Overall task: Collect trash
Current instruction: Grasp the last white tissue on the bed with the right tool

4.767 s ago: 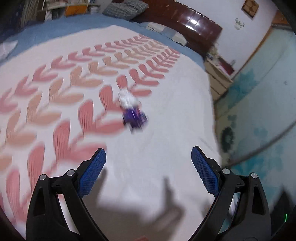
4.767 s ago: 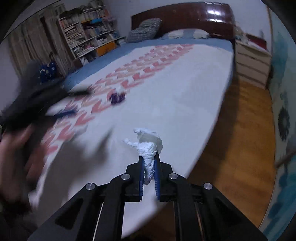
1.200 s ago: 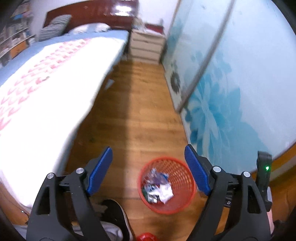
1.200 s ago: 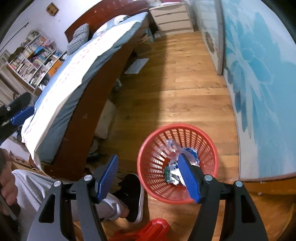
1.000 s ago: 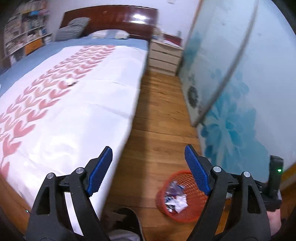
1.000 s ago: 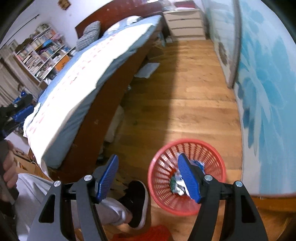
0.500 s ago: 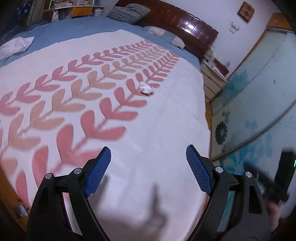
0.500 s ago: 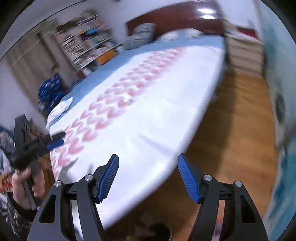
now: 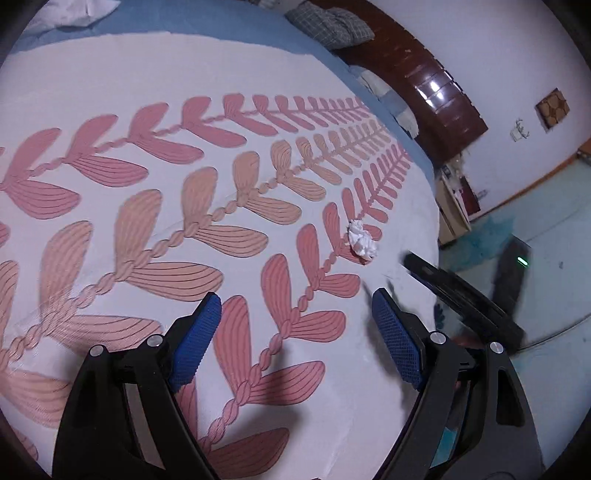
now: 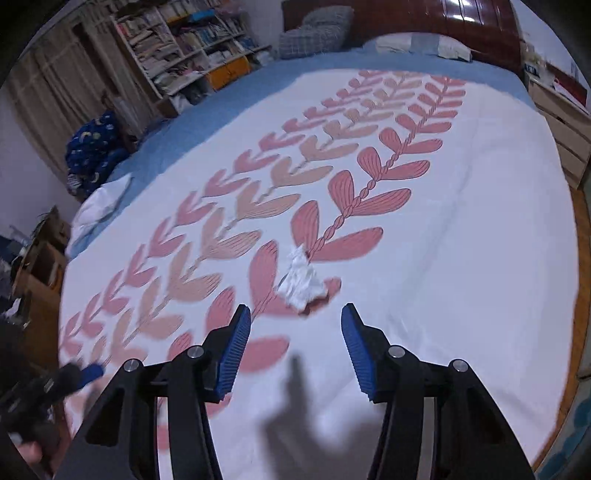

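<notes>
A crumpled white tissue [image 10: 301,282] lies on the white bedspread [image 10: 461,258] with the pink leaf pattern. My right gripper [image 10: 295,317] hovers just short of it. Its jaws are closing, with nothing between the blue pads; the tissue sits just beyond the fingertips. In the left wrist view the same tissue [image 9: 362,242] lies farther off, up and to the right of my left gripper [image 9: 295,314], which is open and empty over the spread. The right tool's black frame [image 9: 461,299] shows blurred at the right.
The bed's right edge drops to a wood floor [image 10: 581,258] beside a pale nightstand [image 10: 561,122]. A dark headboard [image 10: 424,18] and pillows lie at the far end. A bookshelf [image 10: 177,48], a blue patterned bundle [image 10: 96,147] and a white folded cloth [image 10: 99,206] stand left.
Both views have swung from the red basket on the floor to the bed. The tissue now lies close before the right gripper, whose jaws stand narrower than half a second ago.
</notes>
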Available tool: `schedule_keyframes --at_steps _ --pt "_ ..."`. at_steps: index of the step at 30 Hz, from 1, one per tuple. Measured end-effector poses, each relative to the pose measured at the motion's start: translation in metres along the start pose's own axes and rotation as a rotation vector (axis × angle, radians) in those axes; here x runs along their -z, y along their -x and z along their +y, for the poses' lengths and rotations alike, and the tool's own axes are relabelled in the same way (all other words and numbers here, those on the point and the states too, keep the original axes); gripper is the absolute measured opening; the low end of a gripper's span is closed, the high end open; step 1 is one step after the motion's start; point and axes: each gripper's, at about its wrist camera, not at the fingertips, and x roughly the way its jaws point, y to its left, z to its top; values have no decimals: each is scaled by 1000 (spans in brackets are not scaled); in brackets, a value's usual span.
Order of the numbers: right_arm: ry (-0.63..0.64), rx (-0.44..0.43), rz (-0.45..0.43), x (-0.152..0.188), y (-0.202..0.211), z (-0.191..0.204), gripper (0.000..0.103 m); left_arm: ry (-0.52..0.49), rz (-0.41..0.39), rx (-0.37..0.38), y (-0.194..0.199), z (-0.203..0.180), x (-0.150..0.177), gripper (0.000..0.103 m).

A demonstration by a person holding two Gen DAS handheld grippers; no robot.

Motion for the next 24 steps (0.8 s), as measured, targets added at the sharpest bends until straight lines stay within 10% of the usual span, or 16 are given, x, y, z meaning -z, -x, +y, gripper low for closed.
schedule_keyframes --at_steps 5,8,24 --pt "-49 23 56 -10 -55 -4 45 -4 49 3 -12 5 1 83" --pt "-53 9 101 -7 -78 -4 11 1 71 2 -16 8 0 83" --pt "202 -211 194 88 -7 40 9 74 174 93 -43 8 19 83"
